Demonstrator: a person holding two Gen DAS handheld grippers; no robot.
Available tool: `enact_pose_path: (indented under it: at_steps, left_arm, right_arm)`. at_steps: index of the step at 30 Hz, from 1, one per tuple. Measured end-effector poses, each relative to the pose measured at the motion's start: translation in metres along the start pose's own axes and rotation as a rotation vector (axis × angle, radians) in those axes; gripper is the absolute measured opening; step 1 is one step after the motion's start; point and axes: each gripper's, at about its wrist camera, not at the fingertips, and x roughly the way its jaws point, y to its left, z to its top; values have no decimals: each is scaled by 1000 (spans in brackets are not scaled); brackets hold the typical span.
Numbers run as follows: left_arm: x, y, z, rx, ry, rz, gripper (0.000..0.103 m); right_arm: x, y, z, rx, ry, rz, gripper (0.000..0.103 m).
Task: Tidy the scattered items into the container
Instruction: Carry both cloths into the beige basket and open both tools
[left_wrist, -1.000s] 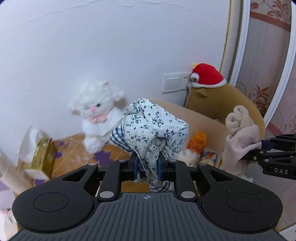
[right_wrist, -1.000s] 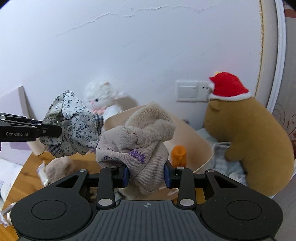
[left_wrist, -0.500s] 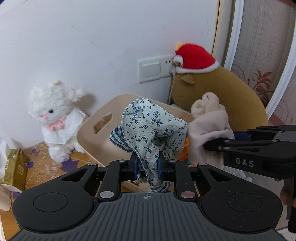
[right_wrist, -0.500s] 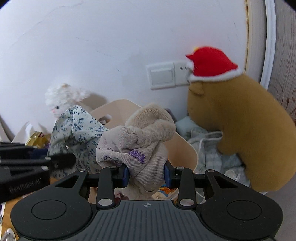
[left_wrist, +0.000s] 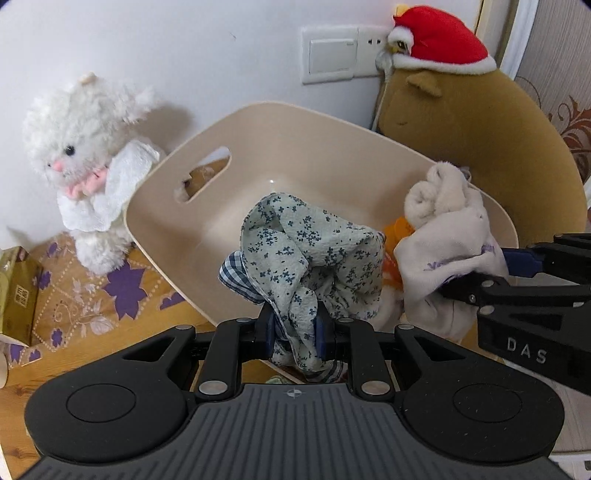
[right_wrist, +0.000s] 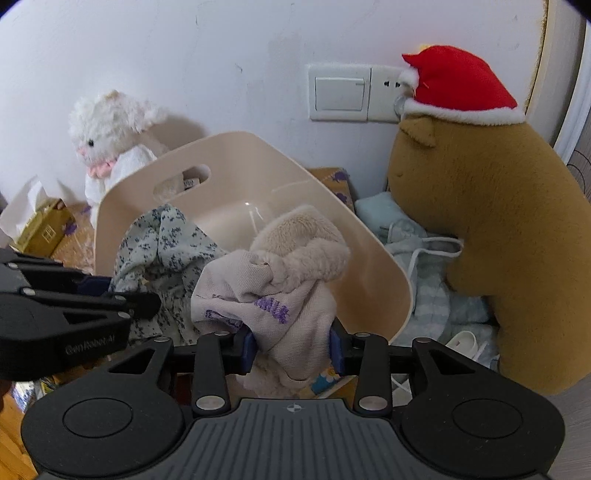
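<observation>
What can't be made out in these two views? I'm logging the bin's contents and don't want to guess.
- Bin floor: both views, covered by the floral cloth and beige garment.
- Orange item: left view, only a sliver shows between the cloths.
- Object behind the bin's handle slot: right view, too small to identify.
- Gold box: left view, cut off by the edge.
- Garment's purple lettering: crumpled, unreadable.
</observation>
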Motion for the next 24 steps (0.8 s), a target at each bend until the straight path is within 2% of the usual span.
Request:
enact_pose_path:
  at_steps: [1,4,6,8,10,12,14,16,19,24]
  left_arm:
    - [1,1,1,0,3,0,22]
    - [0,3,0,-9,2,6,35]
    - [-5,4,-1,-5,-7,-16,44]
    - [-10,4,-2,7,-13,-19,48]
    - [-16,3,-2,3,-31,-15,57]
    - [-23,4,-2,-12,-46,-1,66]
    - [-28,7,-2,-31,-45,-1,70]
    - [-34,12,-4,-46,-49,-10,72]
    - [-46,18,-9,-57,-75,2,75]
    - [-74,33,-22,-80,-121,8,81]
  right_arm:
    - [-1,1,-2,-7,2,-1,50]
    - [-5,5,-6,-44,-3,-4,56]
    - [-9,8,-8,-60,-1,-10,57]
    - [-15,11,-9,-58,-22,-13,63]
    - [-22,14,-9,-50,-45,-21,71]
    - [-30,15,-9,-48,-61,-32,72]
    - [-37,16,-9,-43,-78,-34,79]
    - [-46,18,-10,-39,-101,-33,92]
    - [-59,22,-13,-48,-133,-47,101]
    - [-79,36,-19,-57,-182,-39,103]
